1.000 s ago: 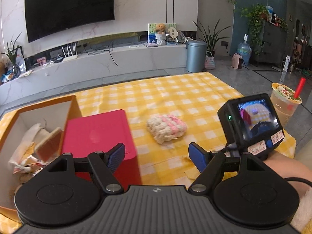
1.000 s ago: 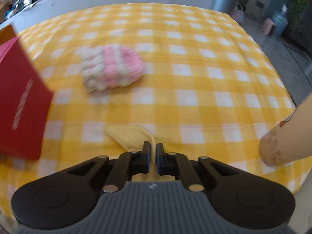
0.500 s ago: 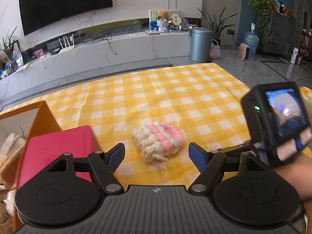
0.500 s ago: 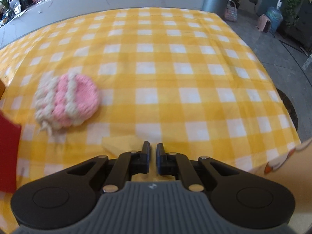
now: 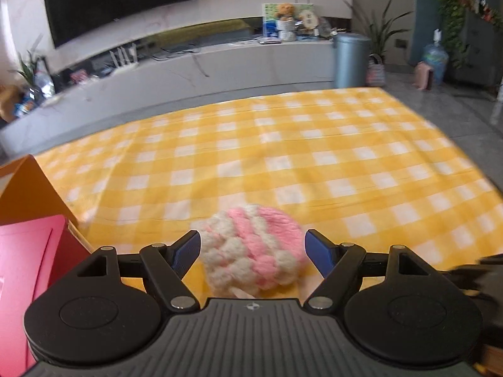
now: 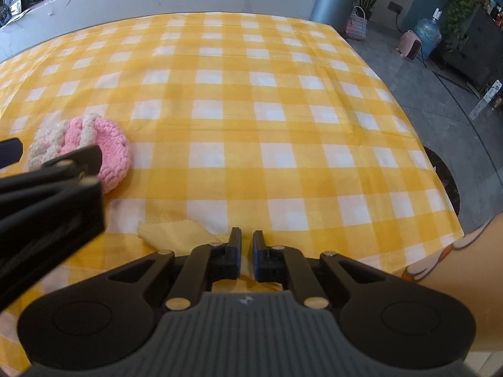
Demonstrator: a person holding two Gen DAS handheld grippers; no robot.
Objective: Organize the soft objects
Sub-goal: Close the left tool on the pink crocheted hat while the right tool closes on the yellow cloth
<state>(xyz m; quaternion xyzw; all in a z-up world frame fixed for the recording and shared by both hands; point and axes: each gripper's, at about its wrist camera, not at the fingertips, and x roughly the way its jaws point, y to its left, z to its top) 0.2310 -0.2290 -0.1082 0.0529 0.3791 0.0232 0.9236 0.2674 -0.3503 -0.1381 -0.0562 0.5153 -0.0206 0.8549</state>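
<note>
Chunky knitted yarn hat, woven checked cotton tablecloth, matt black plastic tool, smooth red box

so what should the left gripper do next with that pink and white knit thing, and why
Probably ease down a little further and close. The left gripper is open, its jaws standing either side of the knit piece without pressing it, so it looks lined up. The piece lies loose on the checked cloth, apart from the red box. The right gripper is shut on a fold of cloth, clear of the grasp.

Red box cut off at left edge.
</note>
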